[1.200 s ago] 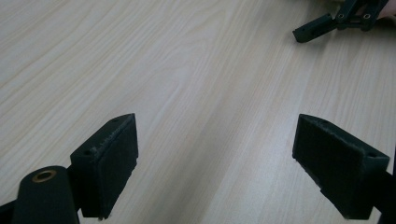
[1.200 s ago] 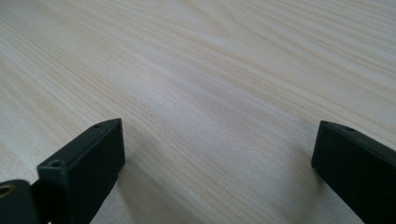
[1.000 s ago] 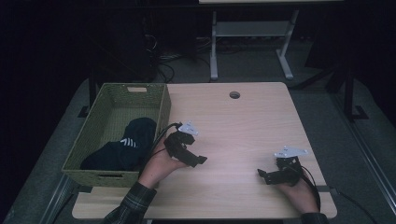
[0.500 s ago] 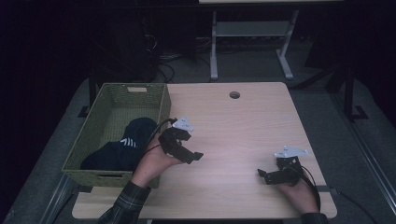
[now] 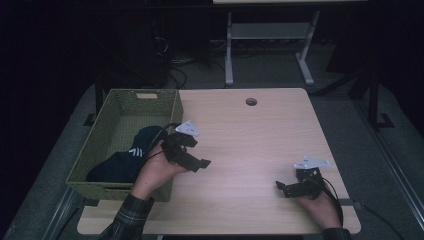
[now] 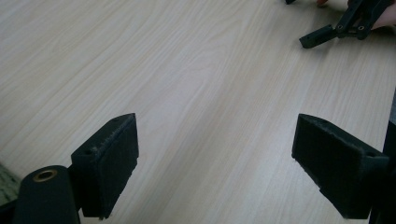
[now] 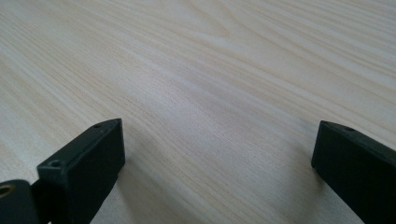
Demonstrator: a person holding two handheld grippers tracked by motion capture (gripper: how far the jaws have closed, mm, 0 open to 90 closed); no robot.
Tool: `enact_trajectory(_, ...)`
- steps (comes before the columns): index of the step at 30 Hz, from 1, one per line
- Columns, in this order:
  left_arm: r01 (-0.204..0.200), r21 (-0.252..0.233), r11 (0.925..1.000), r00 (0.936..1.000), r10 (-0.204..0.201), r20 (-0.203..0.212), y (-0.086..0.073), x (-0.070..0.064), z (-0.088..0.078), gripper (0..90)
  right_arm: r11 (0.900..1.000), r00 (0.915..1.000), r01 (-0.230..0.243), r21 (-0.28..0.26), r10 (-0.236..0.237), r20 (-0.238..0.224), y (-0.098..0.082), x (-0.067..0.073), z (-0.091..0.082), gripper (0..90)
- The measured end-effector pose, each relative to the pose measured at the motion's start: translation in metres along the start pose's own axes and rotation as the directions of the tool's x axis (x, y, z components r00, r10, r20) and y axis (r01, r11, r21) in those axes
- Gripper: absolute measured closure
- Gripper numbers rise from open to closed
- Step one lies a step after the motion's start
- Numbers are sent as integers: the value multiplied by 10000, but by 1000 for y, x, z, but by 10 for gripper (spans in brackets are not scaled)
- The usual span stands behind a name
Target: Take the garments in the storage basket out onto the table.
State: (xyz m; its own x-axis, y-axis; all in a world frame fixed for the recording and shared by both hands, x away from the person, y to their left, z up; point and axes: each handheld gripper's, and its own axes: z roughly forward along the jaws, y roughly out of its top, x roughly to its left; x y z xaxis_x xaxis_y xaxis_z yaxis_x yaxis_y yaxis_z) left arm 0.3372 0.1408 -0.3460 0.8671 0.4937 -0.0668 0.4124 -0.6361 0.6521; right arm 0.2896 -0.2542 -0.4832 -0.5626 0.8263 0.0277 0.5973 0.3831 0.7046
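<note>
Jaws of both grippers are seen apart, empty. Left gripper (image 5: 192, 159) hangs beside basket (image 5: 118, 117); garment (image 5: 127, 160) may be missed, or rim struck. Right gripper (image 5: 290, 187) rests near-right.

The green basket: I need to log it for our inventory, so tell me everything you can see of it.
The green basket is a rectangular, open-topped bin that looks woven, with a pale label on its far wall. It stands upright at the table's left edge, partly overhanging it. Inside lies a dark garment with white stripes, heaped toward the near end. The left hand-held gripper hovers just right of it, jaws open, not touching it.
</note>
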Motion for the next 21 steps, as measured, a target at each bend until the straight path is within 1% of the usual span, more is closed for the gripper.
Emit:
enact_trajectory(3,109,-91,9999,9999,-110,-78,-1,0,-3,143,10000,10000,-2,-4,2,0,0,0,0,23)
enact_trajectory(4,93,-111,9999,9999,-94,-74,-1,1,-5,143,10000,10000,-4,-5,4,-1,0,0,0,23)
enact_trajectory(5,163,-131,9998,9998,-163,-58,-1,1,-6,143,10000,10000,-1,-6,1,0,0,0,0,23)
enact_trajectory(9,137,13,9999,9999,-136,-44,-2,3,-11,146,10000,10000,-5,-3,5,-1,0,0,0,23)
enact_trajectory(11,136,15,9999,9999,-136,-37,-2,3,-12,146,10000,10000,-2,-6,2,-1,0,0,0,23)
enact_trajectory(12,218,-25,9998,9998,-218,-46,-3,3,-14,146,10000,10000,2,-5,-2,0,0,0,0,23)
enact_trajectory(13,218,-25,9998,9998,-218,-46,-3,3,-14,146,10000,10000,2,-5,-2,0,0,0,0,23)
enact_trajectory(15,155,26,9999,9998,-155,-101,-4,5,-18,146,10000,10000,0,-4,0,-1,0,0,0,23)
enact_trajectory(16,237,-27,9997,9996,-237,-152,-4,6,-21,146,10000,10000,0,-5,0,-1,0,0,0,23)
enact_trajectory(21,301,-82,9995,9992,-303,-257,-7,9,-29,146,10000,10000,-3,2,3,-1,0,0,0,23)
